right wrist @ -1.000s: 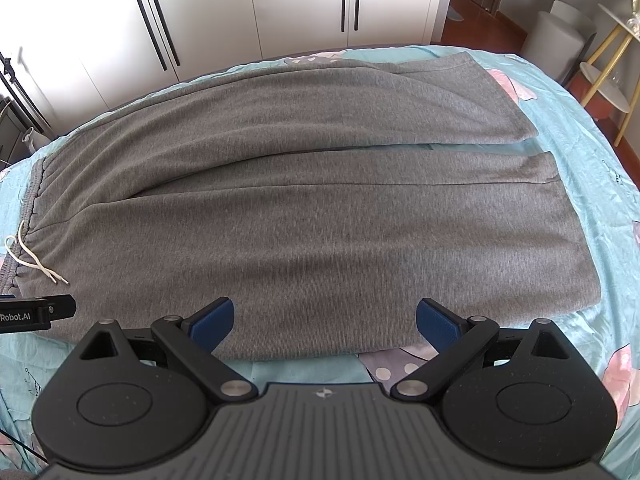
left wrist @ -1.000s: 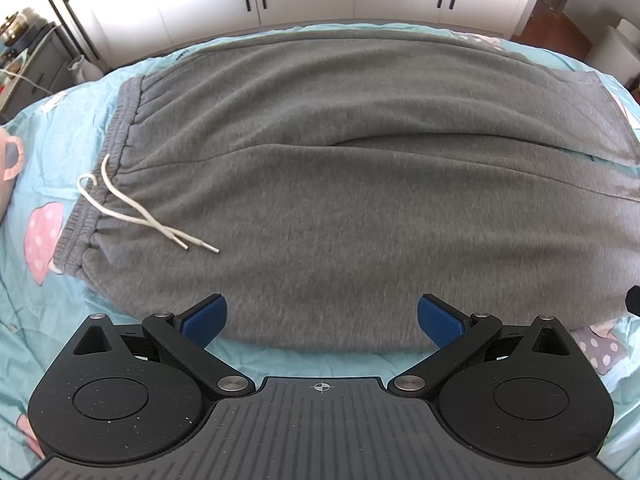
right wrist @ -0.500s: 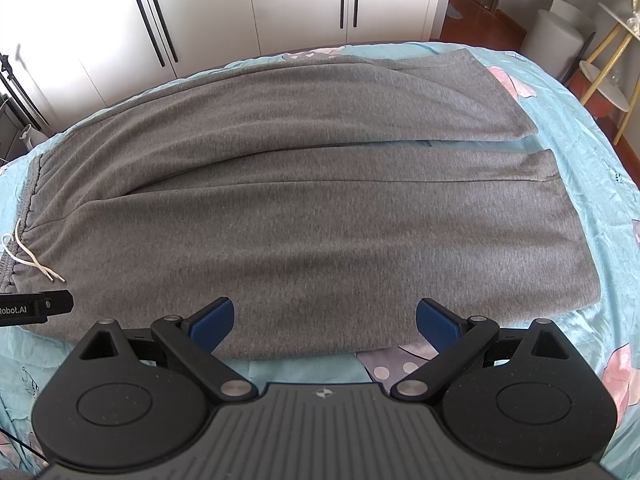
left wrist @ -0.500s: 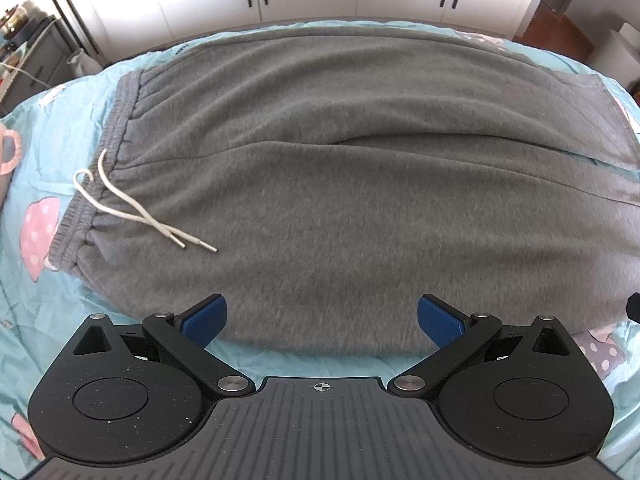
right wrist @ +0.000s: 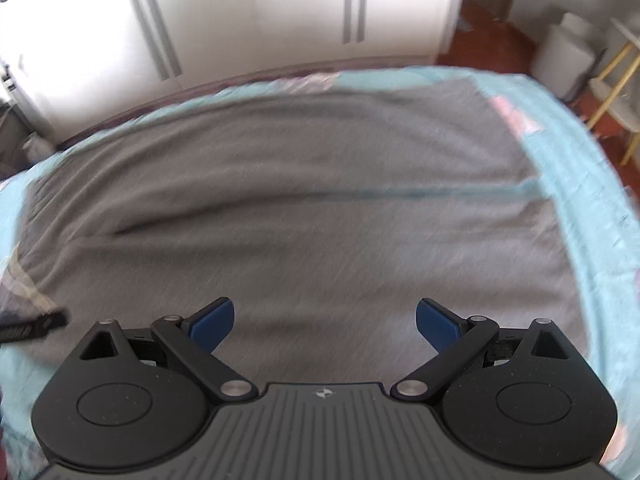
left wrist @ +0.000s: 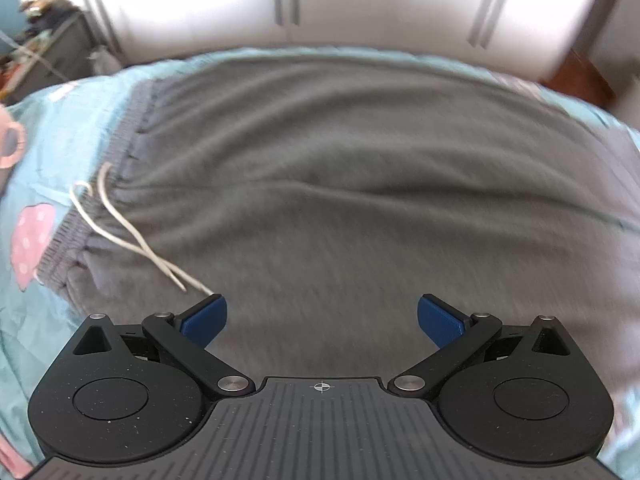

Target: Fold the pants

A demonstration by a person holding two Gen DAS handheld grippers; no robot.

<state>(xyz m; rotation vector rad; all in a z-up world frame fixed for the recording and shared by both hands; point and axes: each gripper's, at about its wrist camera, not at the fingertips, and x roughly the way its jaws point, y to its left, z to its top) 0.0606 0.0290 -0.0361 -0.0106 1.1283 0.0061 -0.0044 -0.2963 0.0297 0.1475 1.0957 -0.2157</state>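
Grey sweatpants (left wrist: 340,184) lie flat on a bed, waistband (left wrist: 120,152) to the left with a white drawstring (left wrist: 128,232), legs running right. My left gripper (left wrist: 322,318) is open and empty, low over the near leg by the waist, its left pad beside the drawstring's ends. In the right wrist view the pants (right wrist: 300,216) fill the frame, with the leg hems (right wrist: 532,200) at the right. My right gripper (right wrist: 324,322) is open and empty, low over the near leg. Both views are blurred.
The bed has a light blue sheet (left wrist: 48,144) with pink prints. White wardrobe doors (left wrist: 288,0) stand behind it. The other gripper's black tip (right wrist: 32,326) shows at the left. A white bin (right wrist: 564,56) and a yellow-legged stand (right wrist: 616,88) are on the floor at right.
Both grippers have moved forward and down over the near edge of the pants, which now lies under the fingers. Both stay open. The views have become blurred.
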